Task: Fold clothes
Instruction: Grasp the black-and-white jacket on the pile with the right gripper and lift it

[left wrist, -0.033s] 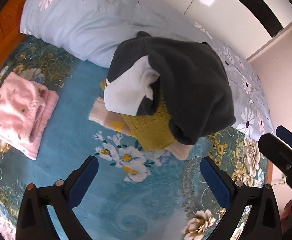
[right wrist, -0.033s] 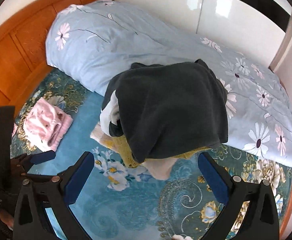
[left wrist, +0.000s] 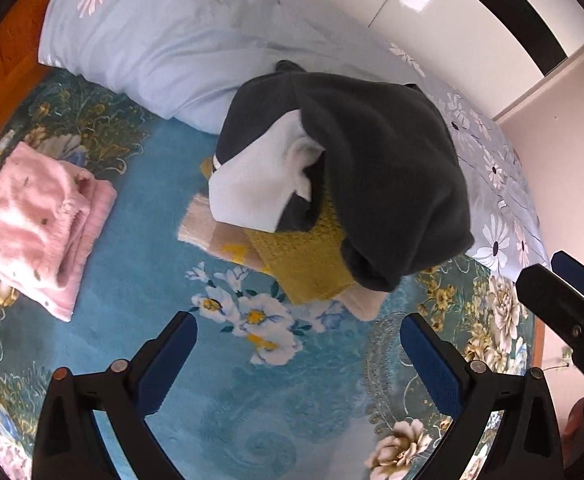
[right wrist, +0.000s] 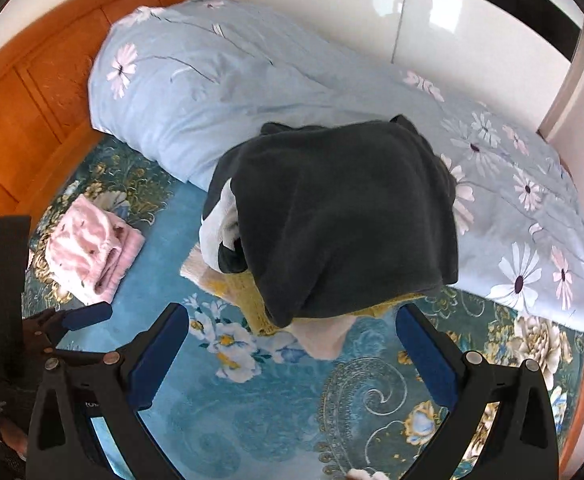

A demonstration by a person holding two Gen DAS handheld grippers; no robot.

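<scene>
A heap of clothes lies on a blue flowered bedspread [left wrist: 160, 264]: a dark grey fleece garment [left wrist: 388, 176] [right wrist: 344, 216] with a white part [left wrist: 256, 188] on top, over a yellow knit [left wrist: 308, 264] [right wrist: 252, 300] and a beige piece [left wrist: 208, 232] [right wrist: 324, 336]. A folded pink garment [left wrist: 36, 220] [right wrist: 92, 248] rests apart on the left. My left gripper [left wrist: 298, 344] hangs open above the bedspread, just short of the heap. My right gripper [right wrist: 292, 340] is open too, its jaws either side of the heap's near edge, holding nothing.
A light blue flowered quilt [right wrist: 220, 92] [left wrist: 180, 40] is rolled up behind the heap. An orange wooden headboard [right wrist: 24, 96] stands at left, white cabinet doors [right wrist: 452, 40] at the back. The other gripper shows at each view's edge [left wrist: 564, 308] [right wrist: 64, 320].
</scene>
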